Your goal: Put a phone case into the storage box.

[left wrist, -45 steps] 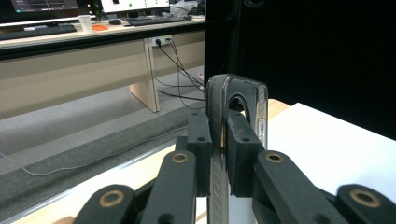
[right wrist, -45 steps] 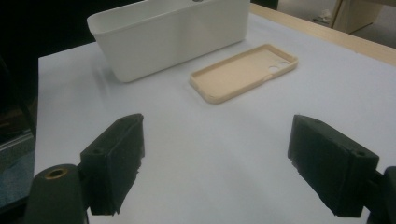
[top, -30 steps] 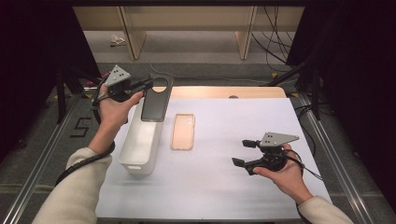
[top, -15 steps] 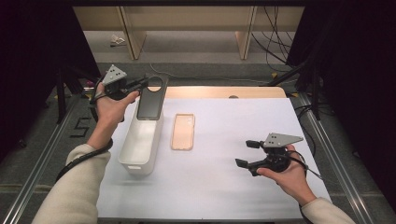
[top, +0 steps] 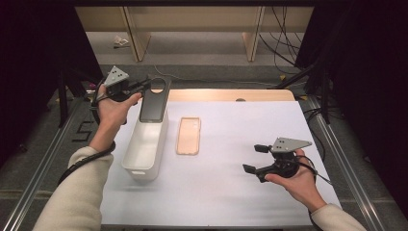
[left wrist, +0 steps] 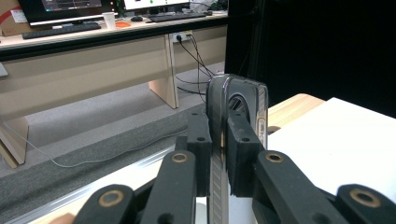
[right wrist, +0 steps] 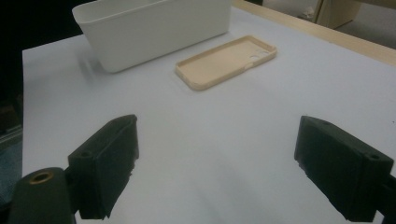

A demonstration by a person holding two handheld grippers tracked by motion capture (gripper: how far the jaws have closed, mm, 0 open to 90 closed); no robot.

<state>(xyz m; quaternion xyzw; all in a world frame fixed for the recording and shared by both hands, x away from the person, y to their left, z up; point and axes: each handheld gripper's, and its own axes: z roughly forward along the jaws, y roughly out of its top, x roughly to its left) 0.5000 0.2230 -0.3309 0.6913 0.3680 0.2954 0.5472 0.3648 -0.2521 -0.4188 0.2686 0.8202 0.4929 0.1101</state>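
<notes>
Two grippers work over a white sheet (top: 231, 192) on the wooden table (top: 226, 95). The right gripper (top: 253, 159) hovers low with jaws spread wide and empty. Farther off, a beige phone case (top: 188, 135) lies just beside a white bin (top: 144, 144). Beyond, the left gripper (top: 146, 86) is clamped on a dark phone case (left wrist: 236, 112) above the bin's far end; its own view shows desks (left wrist: 84, 37) behind.
</notes>
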